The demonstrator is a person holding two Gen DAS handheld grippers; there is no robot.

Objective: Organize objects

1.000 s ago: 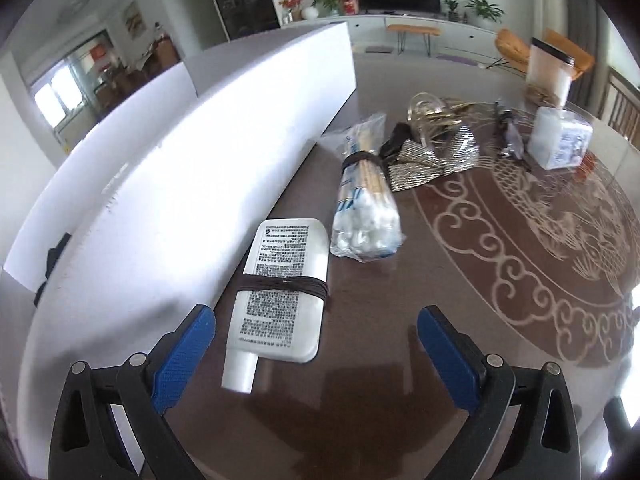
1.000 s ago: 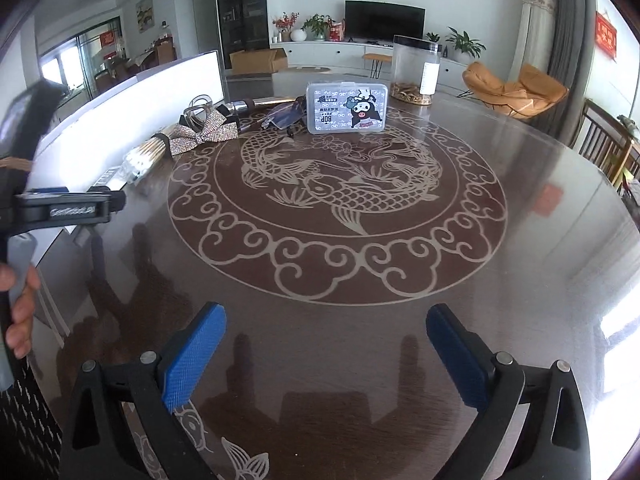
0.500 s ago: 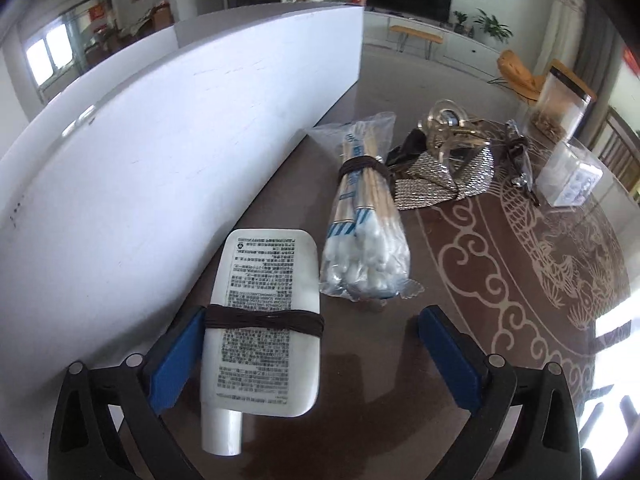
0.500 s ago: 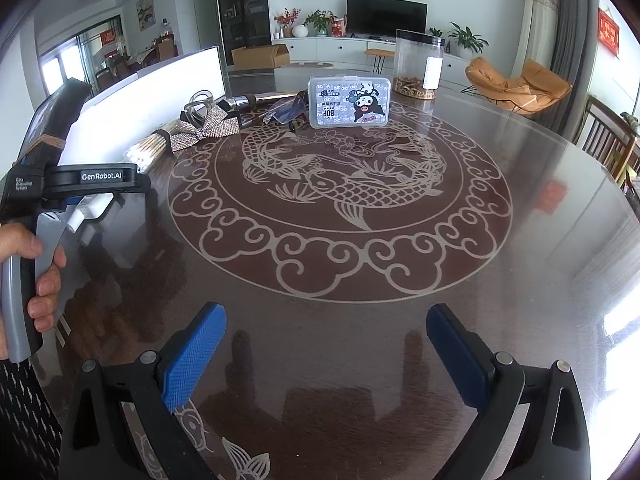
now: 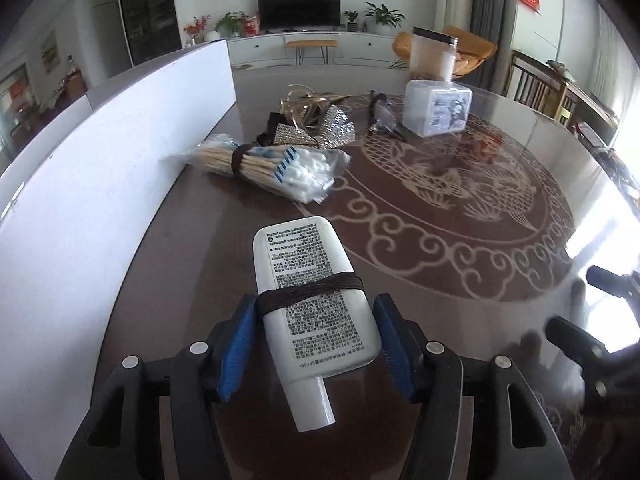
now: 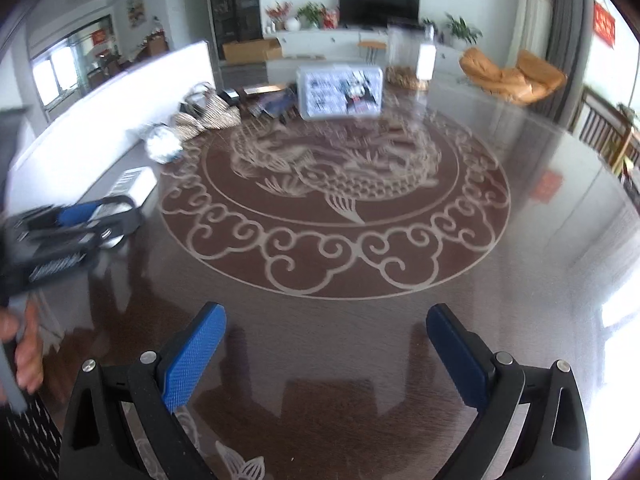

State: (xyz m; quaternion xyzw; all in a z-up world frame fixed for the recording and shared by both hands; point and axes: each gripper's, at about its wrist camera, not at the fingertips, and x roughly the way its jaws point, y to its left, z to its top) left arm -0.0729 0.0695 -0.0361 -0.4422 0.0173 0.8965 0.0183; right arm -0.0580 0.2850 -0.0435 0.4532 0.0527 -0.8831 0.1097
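The left hand-held gripper (image 5: 314, 340) has just been closing its jaws around a white tube (image 5: 314, 300) that lies on the table (image 5: 440, 320); the blue pads (image 5: 236, 344) now sit against the tube's two sides, so it looks pinched, though the contact on the right side is hard to confirm. A dark elastic band (image 5: 312, 290) wraps the tube's middle, its printed label faces up, and its cap points back toward the camera. The tube lies near the table's left edge, beside a tall white board (image 5: 100, 184) that stands along that edge.

The right hand-held gripper (image 6: 324, 356) hangs over bare table near the front edge, its jaws spread wide with nothing between them.

The table is round, dark brown and glossy, with a pale dragon medallion (image 6: 336, 172) ringed by cloud scrolls at its centre. Farther along the left edge lies a bag of cotton swabs (image 5: 272, 168) bound with a dark band, then a sequined bow (image 5: 320, 130) with a gold piece on it. Toward the far edge stand a clear plastic box (image 5: 436, 110) with a cartoon label and a tall clear jar (image 5: 432, 58) with a black lid.

Behind the table the living room shows a wall-mounted television (image 6: 378, 6) over a long white cabinet, potted plants, an orange armchair (image 6: 512, 76), grey curtains and a bright window at the right.
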